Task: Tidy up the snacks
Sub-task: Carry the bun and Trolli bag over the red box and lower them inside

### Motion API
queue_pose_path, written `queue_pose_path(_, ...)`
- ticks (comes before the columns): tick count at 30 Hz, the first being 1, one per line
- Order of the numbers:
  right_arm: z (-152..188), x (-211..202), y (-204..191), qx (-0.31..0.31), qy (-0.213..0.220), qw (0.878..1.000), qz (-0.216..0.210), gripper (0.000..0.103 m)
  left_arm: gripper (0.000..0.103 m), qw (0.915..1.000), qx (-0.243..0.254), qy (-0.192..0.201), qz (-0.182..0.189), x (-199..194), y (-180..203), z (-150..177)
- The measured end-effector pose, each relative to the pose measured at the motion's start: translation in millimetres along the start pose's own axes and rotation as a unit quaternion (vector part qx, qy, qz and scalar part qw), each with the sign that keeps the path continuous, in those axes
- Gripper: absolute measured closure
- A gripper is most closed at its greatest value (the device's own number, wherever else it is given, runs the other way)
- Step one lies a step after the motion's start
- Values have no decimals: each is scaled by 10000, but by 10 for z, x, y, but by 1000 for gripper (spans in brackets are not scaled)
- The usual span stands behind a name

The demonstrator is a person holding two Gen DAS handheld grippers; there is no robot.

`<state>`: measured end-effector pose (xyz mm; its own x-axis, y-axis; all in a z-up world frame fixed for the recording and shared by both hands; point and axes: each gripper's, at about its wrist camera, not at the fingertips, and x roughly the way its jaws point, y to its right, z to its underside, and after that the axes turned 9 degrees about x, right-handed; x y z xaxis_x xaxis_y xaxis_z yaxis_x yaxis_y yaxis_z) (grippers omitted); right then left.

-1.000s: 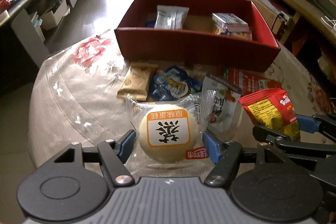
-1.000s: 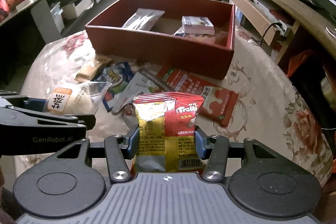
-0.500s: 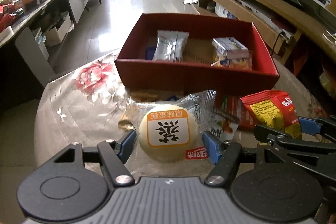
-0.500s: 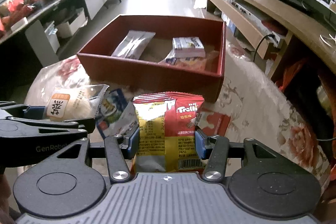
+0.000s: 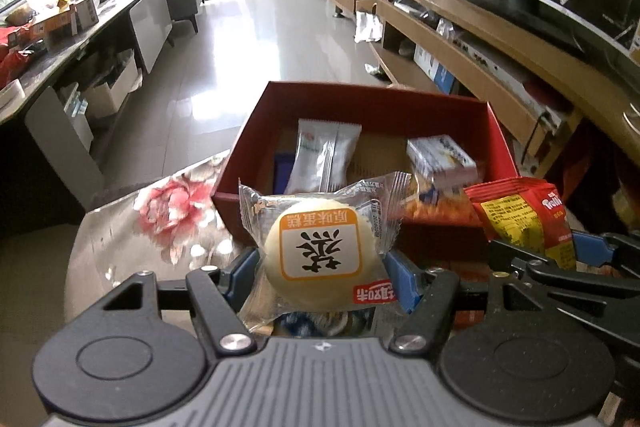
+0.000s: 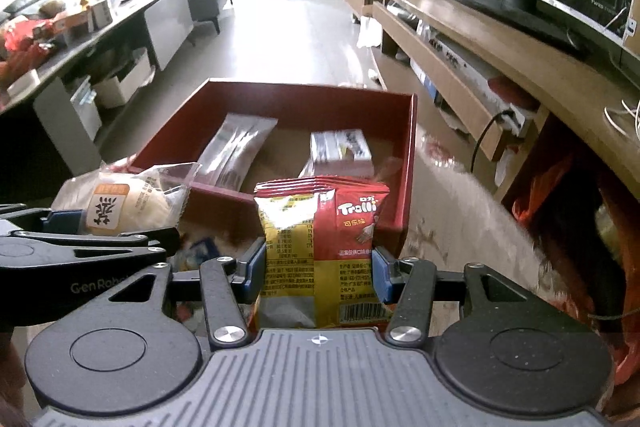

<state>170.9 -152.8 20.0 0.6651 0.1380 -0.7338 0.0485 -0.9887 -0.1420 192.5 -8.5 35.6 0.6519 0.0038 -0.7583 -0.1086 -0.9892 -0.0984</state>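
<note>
My left gripper [image 5: 322, 277] is shut on a round pale cake in a clear wrapper [image 5: 320, 251], held in the air just short of the red box [image 5: 360, 99]. Beside it on the right, my right gripper [image 6: 318, 273] is shut on a red and yellow Trolli packet [image 6: 320, 227], also lifted before the box's near wall [image 6: 224, 203]. Each view shows the other gripper's load: the Trolli packet [image 5: 524, 219] at the right, the cake [image 6: 120, 207] at the left. Inside the box lie a white sachet [image 5: 324, 155], a small white carton [image 5: 442, 161] and an orange packet.
The box stands on a table with a flowered cloth [image 5: 168, 207]. More snack packets lie on the table under the grippers, mostly hidden. A long wooden TV cabinet [image 5: 480, 39] runs along the right; grey cabinets [image 5: 148, 19] line the left, with shiny floor between.
Both grippers have risen and moved toward the red box, carrying the cake and the Trolli packet. The loose packets on the table have dropped out of sight below them.
</note>
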Motion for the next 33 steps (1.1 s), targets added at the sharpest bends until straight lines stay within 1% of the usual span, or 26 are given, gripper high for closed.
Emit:
queue_pose_path(11, -346, 178, 34, 73, 185, 9998, 58, 43, 32, 9998, -67, 166, -99, 218, 0, -374)
queue_pose_path(18, -562, 377, 66, 87, 209, 9997, 33, 43, 33, 9995, -161, 196, -162, 418, -22, -574)
queue_pose_path(24, -695, 568, 71, 82, 161, 9998, 12, 43, 33, 9995, -236, 94, -202, 641, -45, -656)
queue_pose_path(33, -750, 907, 111, 78, -107, 9999, 45, 43, 33, 9992, -289, -191, -208, 999, -42, -706)
